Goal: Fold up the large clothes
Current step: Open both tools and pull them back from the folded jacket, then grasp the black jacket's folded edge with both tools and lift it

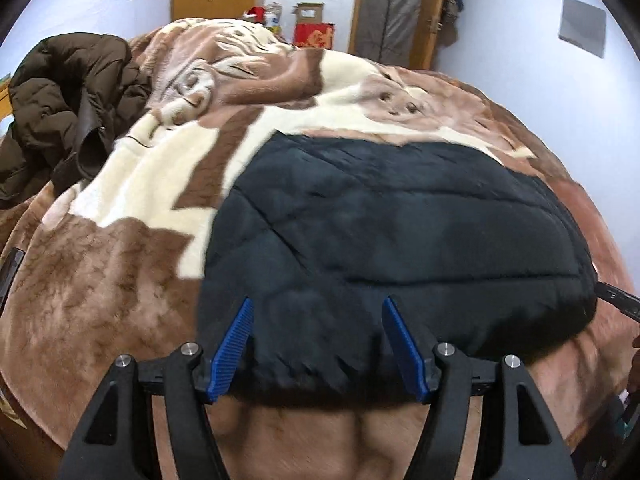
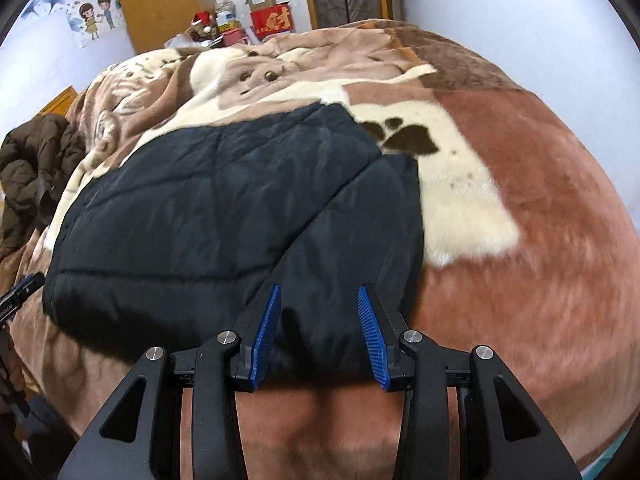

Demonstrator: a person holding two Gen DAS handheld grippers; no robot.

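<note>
A black quilted jacket [image 1: 384, 236] lies folded flat on the bed's brown and cream blanket [image 1: 132, 264]. My left gripper [image 1: 317, 304] is open, its blue pads either side of the jacket's near left edge, holding nothing. In the right wrist view the same jacket [image 2: 224, 216] lies ahead and to the left. My right gripper [image 2: 319, 292] is open over the jacket's near right corner, where a folded sleeve panel lies. The right gripper's tip shows at the right edge of the left wrist view [image 1: 618, 300], and the left gripper's tip at the left edge of the right wrist view [image 2: 20, 292].
A brown puffer jacket [image 1: 68, 108] lies crumpled at the bed's far left, also in the right wrist view [image 2: 36, 160]. Boxes and clutter [image 2: 256, 16] stand behind the bed beside a wooden wardrobe [image 2: 160, 4]. A door [image 1: 396, 12] is at the back.
</note>
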